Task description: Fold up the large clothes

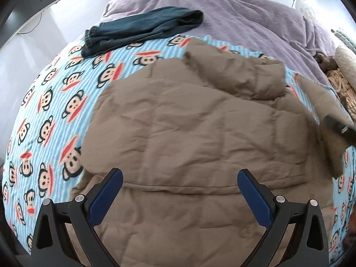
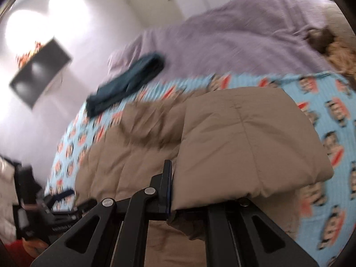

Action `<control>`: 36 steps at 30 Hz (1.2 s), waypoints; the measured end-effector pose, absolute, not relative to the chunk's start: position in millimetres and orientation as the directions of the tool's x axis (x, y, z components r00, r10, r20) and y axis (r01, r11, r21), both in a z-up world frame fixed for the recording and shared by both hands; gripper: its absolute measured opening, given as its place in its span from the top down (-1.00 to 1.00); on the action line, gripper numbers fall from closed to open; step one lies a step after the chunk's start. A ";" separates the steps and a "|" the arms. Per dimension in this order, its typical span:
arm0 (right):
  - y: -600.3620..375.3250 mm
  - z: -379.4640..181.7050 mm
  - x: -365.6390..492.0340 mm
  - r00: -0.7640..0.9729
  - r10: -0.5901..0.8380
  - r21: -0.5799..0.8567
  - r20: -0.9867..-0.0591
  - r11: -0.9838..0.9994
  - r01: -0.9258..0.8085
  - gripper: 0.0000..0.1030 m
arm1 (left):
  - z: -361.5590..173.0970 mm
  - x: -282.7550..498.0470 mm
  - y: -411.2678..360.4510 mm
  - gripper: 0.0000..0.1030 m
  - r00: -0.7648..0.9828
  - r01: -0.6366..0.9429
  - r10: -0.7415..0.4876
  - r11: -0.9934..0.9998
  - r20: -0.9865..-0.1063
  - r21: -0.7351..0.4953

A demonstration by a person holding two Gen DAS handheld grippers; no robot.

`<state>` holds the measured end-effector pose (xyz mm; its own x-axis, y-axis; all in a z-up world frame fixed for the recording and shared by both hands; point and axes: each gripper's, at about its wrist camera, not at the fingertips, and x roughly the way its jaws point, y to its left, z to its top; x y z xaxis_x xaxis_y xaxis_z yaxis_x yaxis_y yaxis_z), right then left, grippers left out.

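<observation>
A tan quilted puffer jacket (image 1: pixel 189 138) lies spread on a blue monkey-print blanket (image 1: pixel 55 102), one sleeve folded across its upper right. My left gripper (image 1: pixel 180 178) is open and empty, hovering over the jacket's lower part. My right gripper (image 2: pixel 178 191) is shut on the jacket's right sleeve (image 2: pixel 249 142) and holds it lifted above the jacket body (image 2: pixel 124 155); its right finger is hidden under the fabric. The right gripper also shows at the right edge of the left wrist view (image 1: pixel 340 129), blurred.
Folded dark teal jeans (image 1: pixel 142 31) lie at the blanket's far edge. A lilac duvet (image 1: pixel 244 15) covers the bed's far part, with a plush toy (image 1: pixel 342 89) at the far right. A dark monitor (image 2: pixel 42 71) stands by the white wall on the left.
</observation>
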<state>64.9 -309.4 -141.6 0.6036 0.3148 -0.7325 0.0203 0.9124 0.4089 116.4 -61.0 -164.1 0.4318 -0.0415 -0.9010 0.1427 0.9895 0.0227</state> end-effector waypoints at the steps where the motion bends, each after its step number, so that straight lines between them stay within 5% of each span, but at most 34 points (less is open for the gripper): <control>1: -289.1 -154.2 68.5 0.575 0.312 0.385 -0.757 0.923 0.006 0.84 | -166.1 117.3 -57.9 -1.00 0.431 0.143 -0.040 0.989 -0.902 0.025; 10: -252.6 -221.9 73.8 0.414 0.228 0.269 -0.881 0.962 0.043 0.77 | -188.8 130.0 -40.6 -1.00 0.399 0.143 -0.069 0.990 -0.914 -0.012; 12: -259.6 -216.8 70.1 0.397 0.240 0.288 -0.886 0.956 0.064 0.38 | -189.1 132.2 -42.0 -1.00 0.397 0.149 -0.080 0.989 -0.914 -0.021; 14: -261.0 -213.1 68.2 0.394 0.253 0.302 -0.883 0.951 0.067 -0.26 | -186.5 135.0 -43.6 -1.00 0.400 0.160 -0.094 0.987 -0.912 -0.031; 15: -264.6 -207.4 63.9 0.398 0.267 0.322 -0.877 0.944 0.076 -0.28 | -184.6 136.4 -43.9 -1.00 0.404 0.167 -0.103 0.985 -0.909 -0.037; 24: -347.7 -196.4 38.1 0.501 0.293 0.519 -0.814 0.754 0.402 -0.28 | -182.7 159.2 -30.9 -1.00 0.391 0.159 -0.205 0.975 -0.897 -0.153; 25: -355.4 -199.2 40.0 0.507 0.292 0.532 -0.811 0.729 0.431 -0.03 | -182.1 161.2 -28.3 -1.00 0.391 0.155 -0.219 0.973 -0.894 -0.171; 26: -361.0 -200.3 43.4 0.515 0.283 0.535 -0.809 0.716 0.448 0.58 | -181.1 163.4 -25.0 -1.00 0.391 0.150 -0.237 0.970 -0.889 -0.193; 27: -360.5 -199.4 48.5 0.515 0.260 0.513 -0.817 0.735 0.443 0.77 | -179.8 165.7 -20.6 -1.00 0.390 0.144 -0.260 0.965 -0.883 -0.220; 33: -311.7 -177.1 72.5 0.535 0.260 0.447 -0.804 0.857 0.255 0.80 | -173.4 172.1 2.3 -1.00 0.400 0.121 -0.284 0.959 -0.871 -0.257; 36: -305.9 -187.6 78.7 0.500 0.292 0.468 -0.815 0.840 0.274 0.62 | -175.2 173.3 8.6 -1.00 0.402 0.120 -0.259 0.966 -0.878 -0.230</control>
<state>78.7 -305.9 -187.6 0.5000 0.2917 -0.8155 0.2741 0.8399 0.4685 173.3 8.6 -175.2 0.4020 -0.2590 -0.8782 0.1200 0.9658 -0.2299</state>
